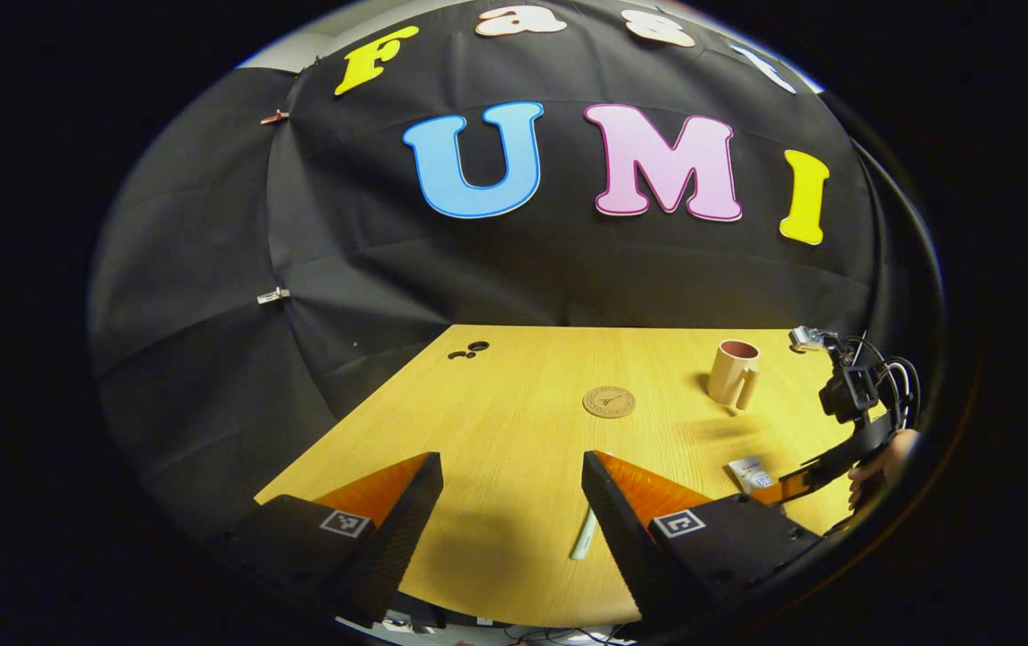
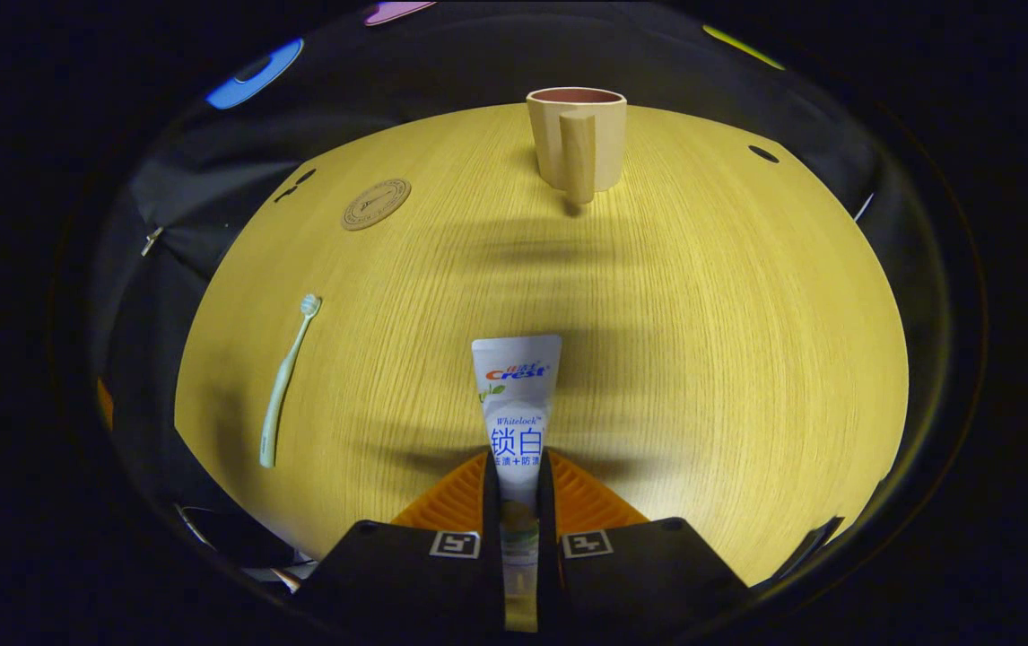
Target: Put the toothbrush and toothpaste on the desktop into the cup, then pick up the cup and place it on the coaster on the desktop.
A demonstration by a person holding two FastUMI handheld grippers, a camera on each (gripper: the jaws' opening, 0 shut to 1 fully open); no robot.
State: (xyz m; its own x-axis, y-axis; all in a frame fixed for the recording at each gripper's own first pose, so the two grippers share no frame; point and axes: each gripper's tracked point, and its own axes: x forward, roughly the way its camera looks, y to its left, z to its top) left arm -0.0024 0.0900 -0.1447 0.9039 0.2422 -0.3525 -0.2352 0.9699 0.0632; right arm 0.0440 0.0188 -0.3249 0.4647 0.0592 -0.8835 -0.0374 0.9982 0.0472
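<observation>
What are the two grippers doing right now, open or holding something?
Left gripper: open, holding nothing, above the desktop.
Right gripper: shut on the toothpaste.

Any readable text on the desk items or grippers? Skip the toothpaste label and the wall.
Coaster: stamped emblem, any lettering too small to read.
Cup: none.
Toothbrush: none visible.
Left gripper, open, and right gripper, shut on the toothpaste tube: square coded markers, no words.

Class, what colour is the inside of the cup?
Reddish-brown inside the cup, beige outside; clearest in the right gripper view.
</observation>
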